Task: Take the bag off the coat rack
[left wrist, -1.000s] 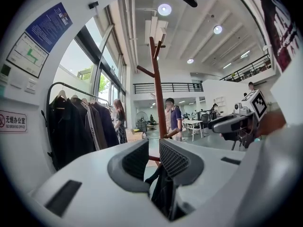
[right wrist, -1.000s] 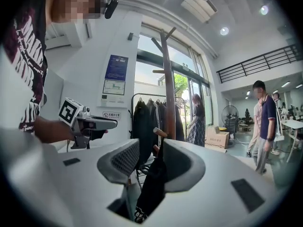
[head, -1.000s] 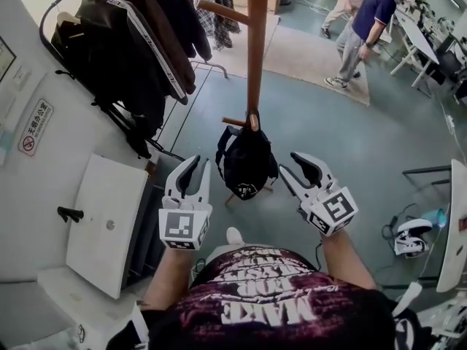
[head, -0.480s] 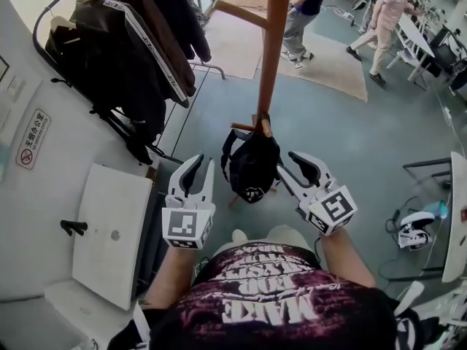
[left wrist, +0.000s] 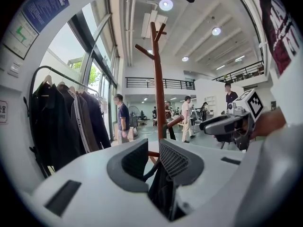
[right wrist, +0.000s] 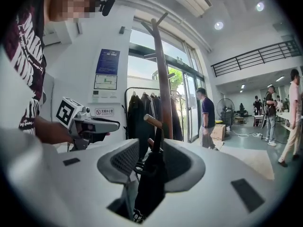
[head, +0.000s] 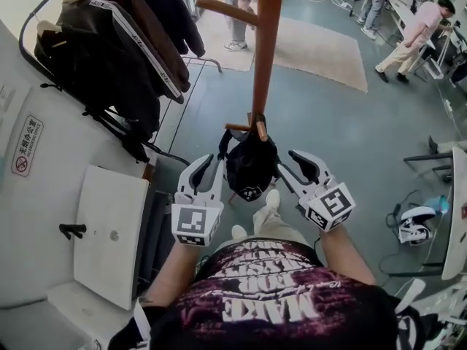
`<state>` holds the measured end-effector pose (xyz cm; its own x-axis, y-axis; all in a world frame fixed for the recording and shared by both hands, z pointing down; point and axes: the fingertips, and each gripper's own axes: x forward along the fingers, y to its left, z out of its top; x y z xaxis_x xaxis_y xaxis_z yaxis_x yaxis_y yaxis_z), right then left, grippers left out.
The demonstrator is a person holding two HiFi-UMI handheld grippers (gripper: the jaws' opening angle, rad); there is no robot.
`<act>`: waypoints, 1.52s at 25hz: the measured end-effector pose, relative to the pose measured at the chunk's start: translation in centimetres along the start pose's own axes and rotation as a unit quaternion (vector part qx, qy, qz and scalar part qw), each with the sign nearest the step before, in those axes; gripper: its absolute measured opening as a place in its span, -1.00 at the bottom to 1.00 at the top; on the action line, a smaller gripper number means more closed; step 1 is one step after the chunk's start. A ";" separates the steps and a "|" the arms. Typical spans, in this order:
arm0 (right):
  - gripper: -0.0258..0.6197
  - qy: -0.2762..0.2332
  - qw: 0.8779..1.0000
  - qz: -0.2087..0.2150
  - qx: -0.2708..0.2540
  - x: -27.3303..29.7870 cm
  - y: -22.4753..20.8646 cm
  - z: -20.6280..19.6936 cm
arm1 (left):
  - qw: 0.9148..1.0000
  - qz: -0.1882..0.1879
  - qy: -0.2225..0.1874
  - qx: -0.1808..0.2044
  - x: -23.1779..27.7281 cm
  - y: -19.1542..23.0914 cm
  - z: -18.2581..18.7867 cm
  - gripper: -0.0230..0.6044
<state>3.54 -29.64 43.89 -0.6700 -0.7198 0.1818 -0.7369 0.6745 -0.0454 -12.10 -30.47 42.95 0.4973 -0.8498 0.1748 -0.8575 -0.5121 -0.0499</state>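
Head view, bag: the black bag (head: pixel 250 165) hangs by its strap from a short low peg (head: pixel 257 127) on the wooden coat rack (head: pixel 266 42), well clear of the floor.
Head view, claws: the left claw (head: pixel 206 172) and right claw (head: pixel 295 170) flank the bag, one on each side. Both are close beside it, and neither appears to be touching it.
Head view, surroundings: dark jackets (head: pixel 120 46) hang on a separate rail toward the left edge.
Left gripper view, claw state: the jaws stand apart with nothing pinched. The bag (left wrist: pixel 161 188) and a strap show through the gap, in front of the rack's pole (left wrist: pixel 157 79).
Right gripper view, claw state: the jaws are spread and hold nothing. The bag (right wrist: pixel 150 174) fills the gap, and the peg (right wrist: pixel 152 122) rises just above it.
Step in hand: closing in for a grasp, as I judge it.
Doing it well: take the strap high up, close under the peg, with one claw and steady the body with the other. Then lift along the peg's upward slant until the loop clears the tip, before drawing away.
Risk: a sideways tug could rock the rack.
Container contents: the bag looks shut, and what it holds cannot be seen.
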 end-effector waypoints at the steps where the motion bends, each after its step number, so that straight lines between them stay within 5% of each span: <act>1: -0.40 0.003 1.000 0.004 0.000 0.4 -0.3 -0.3 | 1.000 -0.001 0.004 -0.001 0.5 -0.2 -0.3 -0.70; 25: -0.42 0.081 0.993 0.087 0.001 8.5 -3.4 -6.4 | 0.996 -0.043 0.081 0.000 11.3 -3.4 -6.4 -0.70; 35: -0.72 0.081 0.994 0.068 -0.015 9.9 -3.6 -6.8 | 0.995 -0.038 0.080 0.037 13.4 -3.9 -6.0 -0.70; 38: -0.80 0.085 0.995 0.051 -0.022 10.1 -3.9 -6.8 | 0.995 -0.035 0.084 0.047 13.9 -4.1 -6.3 -0.84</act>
<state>0.24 -38.45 52.61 -0.7132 -0.6116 0.3425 -0.6588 0.7518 -0.0294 -2.50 -39.41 51.76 0.5188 -0.7834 0.3422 -0.8018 -0.5848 -0.1231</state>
